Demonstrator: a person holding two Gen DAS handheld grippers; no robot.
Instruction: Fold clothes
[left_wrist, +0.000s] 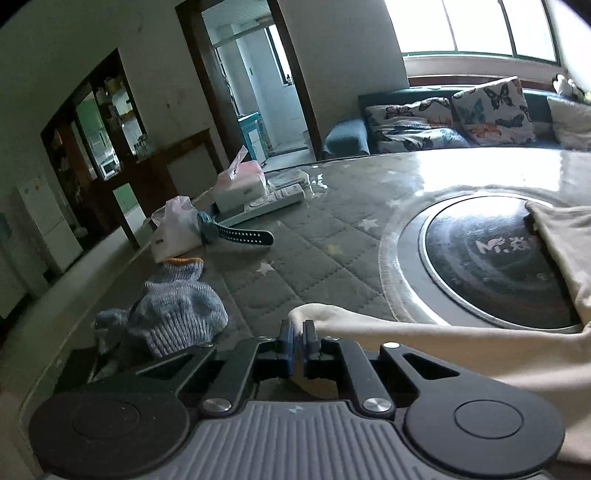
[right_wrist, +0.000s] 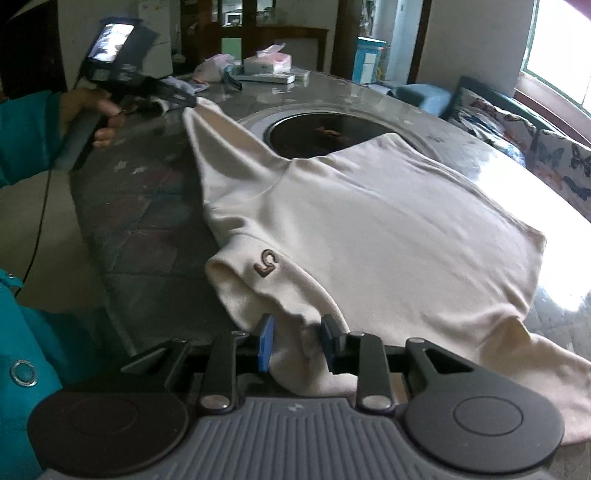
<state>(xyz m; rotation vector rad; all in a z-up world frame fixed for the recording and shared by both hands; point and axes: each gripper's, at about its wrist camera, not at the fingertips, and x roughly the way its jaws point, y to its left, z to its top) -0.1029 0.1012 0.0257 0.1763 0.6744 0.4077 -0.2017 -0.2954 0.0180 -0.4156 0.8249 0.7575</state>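
Observation:
A cream garment (right_wrist: 369, 221) with a small brown logo lies spread on the round quilted table (right_wrist: 147, 221), partly over a black inset cooktop (right_wrist: 314, 133). My left gripper (left_wrist: 298, 332) is shut on the tip of a stretched-out sleeve (left_wrist: 443, 343). The right wrist view shows it too, the left gripper (right_wrist: 188, 103) held by a hand at the far left with the sleeve pulled taut. My right gripper (right_wrist: 295, 332) is at the garment's near edge. Its blue pads stand apart with a loose bunch of fabric between them.
Blue knitted gloves (left_wrist: 177, 310), a watch (left_wrist: 240, 232), a plastic bag (left_wrist: 177, 229), a tissue box (left_wrist: 240, 184) and a remote (left_wrist: 277, 201) sit along the table's left side. A sofa with butterfly cushions (left_wrist: 443, 118) stands beyond. A teal sleeve (right_wrist: 22, 140) is at left.

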